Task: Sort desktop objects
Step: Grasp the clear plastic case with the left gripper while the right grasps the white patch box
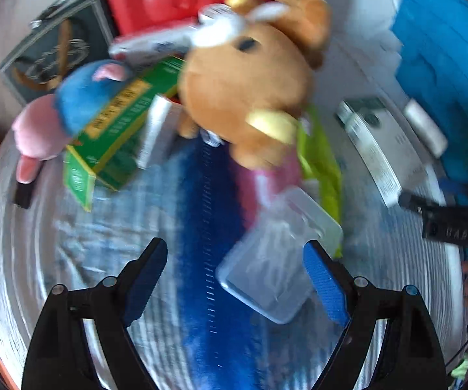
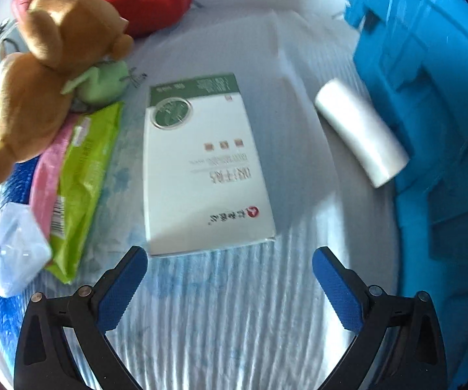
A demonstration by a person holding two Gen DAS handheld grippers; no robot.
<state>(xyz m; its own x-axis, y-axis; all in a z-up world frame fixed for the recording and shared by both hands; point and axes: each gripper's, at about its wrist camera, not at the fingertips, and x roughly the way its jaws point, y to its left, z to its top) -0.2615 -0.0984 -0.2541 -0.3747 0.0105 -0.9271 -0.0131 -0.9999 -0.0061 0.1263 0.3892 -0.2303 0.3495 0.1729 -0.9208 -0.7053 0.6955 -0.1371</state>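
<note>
Tools [image 1: 235, 279] [image 2: 230, 284] open, white box [image 2: 201, 165] ahead

The left tool [image 1: 235, 279] and the right tool [image 2: 229, 287] look alike: black angular plastic arms, round silver rivets at the pivots, and ribbed blue pads [image 2: 122, 295] lining each finger's inner face.

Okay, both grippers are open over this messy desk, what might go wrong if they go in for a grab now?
1. The left gripper hangs open over the clear plastic case, which overlaps the green packet; closing might drag both.
2. The brown plush bear rests on the pile; pulling anything beneath could topple it.
3. The right gripper faces the flat white box, which may be too wide and low to pinch cleanly.
</note>
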